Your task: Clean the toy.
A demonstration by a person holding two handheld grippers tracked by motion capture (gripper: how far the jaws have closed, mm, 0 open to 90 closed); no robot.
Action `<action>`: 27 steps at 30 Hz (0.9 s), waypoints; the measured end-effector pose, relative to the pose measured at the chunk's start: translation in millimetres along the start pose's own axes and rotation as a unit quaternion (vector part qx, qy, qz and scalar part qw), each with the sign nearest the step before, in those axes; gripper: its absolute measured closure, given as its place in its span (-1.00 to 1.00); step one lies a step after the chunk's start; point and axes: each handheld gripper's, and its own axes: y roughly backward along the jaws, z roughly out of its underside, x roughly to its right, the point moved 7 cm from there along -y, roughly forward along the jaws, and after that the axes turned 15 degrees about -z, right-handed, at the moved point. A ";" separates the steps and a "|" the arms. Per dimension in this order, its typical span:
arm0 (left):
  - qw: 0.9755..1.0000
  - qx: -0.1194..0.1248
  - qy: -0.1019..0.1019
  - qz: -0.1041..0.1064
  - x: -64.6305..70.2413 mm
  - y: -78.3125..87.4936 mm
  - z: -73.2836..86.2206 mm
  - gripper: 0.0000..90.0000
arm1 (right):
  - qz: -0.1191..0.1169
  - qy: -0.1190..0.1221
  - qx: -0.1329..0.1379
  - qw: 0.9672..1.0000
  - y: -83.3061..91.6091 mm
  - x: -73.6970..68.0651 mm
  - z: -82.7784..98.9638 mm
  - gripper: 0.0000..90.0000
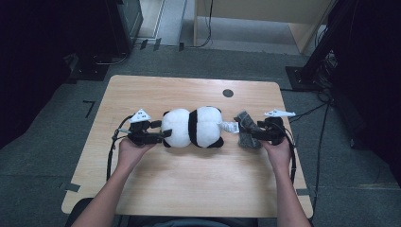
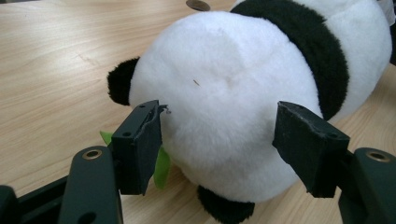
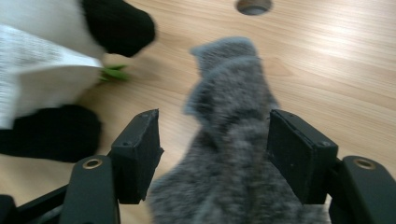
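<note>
Nearest the person, two forearms reached onto the pale wooden surface (image 1: 189, 179). The left claw (image 1: 158, 134) gripped one end of the plush black-and-white panda toy (image 1: 194, 126), its pads pressed into the white fur on both sides. The right claw (image 1: 251, 134) stood around a fuzzy grey cloth (image 1: 246, 129); one pad touched it, the other stood just clear. The panda lay mid-surface between both claws, its white paper tag (image 1: 230, 126) near the cloth. Farther off sat a dark round hole (image 1: 228, 93).
</note>
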 end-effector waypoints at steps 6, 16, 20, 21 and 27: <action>1.000 -0.004 -0.003 -0.001 0.4 -5.2 -1.4 -0.30 | 0.015 -0.009 -0.014 1.000 -13.3 12.2 9.1 -0.05; 1.000 -0.010 -0.003 -0.002 -1.0 -7.9 1.3 -0.36 | 0.035 -0.007 -0.053 0.998 -33.6 21.7 31.4 0.48; 1.000 -0.011 0.001 0.000 -1.5 -8.7 2.6 -0.37 | 0.040 -0.001 -0.045 0.998 -35.8 22.9 34.8 0.49; 1.000 -0.011 0.001 0.000 -1.6 -8.9 2.9 -0.38 | 0.038 0.004 -0.041 0.998 -35.9 23.0 35.8 0.48; 1.000 -0.013 0.000 0.000 -1.7 -9.1 3.6 -0.38 | 0.050 -0.005 -0.020 0.999 -36.5 22.1 38.0 0.50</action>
